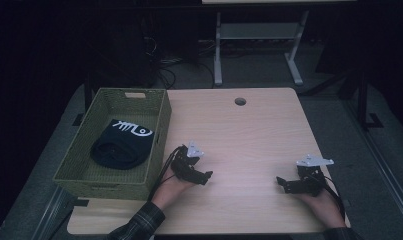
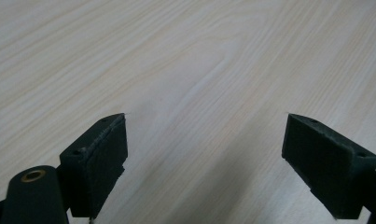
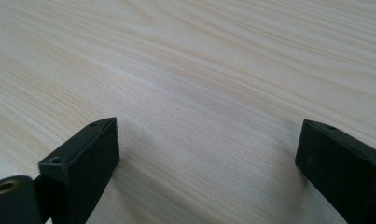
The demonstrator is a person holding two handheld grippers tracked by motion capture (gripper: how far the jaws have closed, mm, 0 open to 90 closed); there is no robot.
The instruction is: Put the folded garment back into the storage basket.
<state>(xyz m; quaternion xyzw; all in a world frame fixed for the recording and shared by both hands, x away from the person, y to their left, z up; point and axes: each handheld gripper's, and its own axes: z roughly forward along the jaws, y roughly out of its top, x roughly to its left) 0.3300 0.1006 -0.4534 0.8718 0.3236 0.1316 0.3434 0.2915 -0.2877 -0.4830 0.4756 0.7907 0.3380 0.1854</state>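
A green woven basket (image 1: 158, 131) stands at the table's left edge, and a folded black garment with white lettering (image 1: 123, 142) lies inside it. My left gripper (image 1: 207, 175) rests on the light wood table (image 1: 249, 135) just right of the basket, open, with bare wood between its jaws (image 2: 206, 140). My right gripper (image 1: 280, 183) sits near the table's right front corner, also open over bare wood (image 3: 209, 149), its tips pointing left toward the other gripper. Neither holds anything.
A round cable hole (image 1: 240, 101) lies near the table's far edge. Beyond the table, a grey desk frame (image 1: 259, 45) and cables (image 1: 164, 65) stand on a dark floor. A plaid sleeve (image 1: 139, 225) enters at the bottom left.
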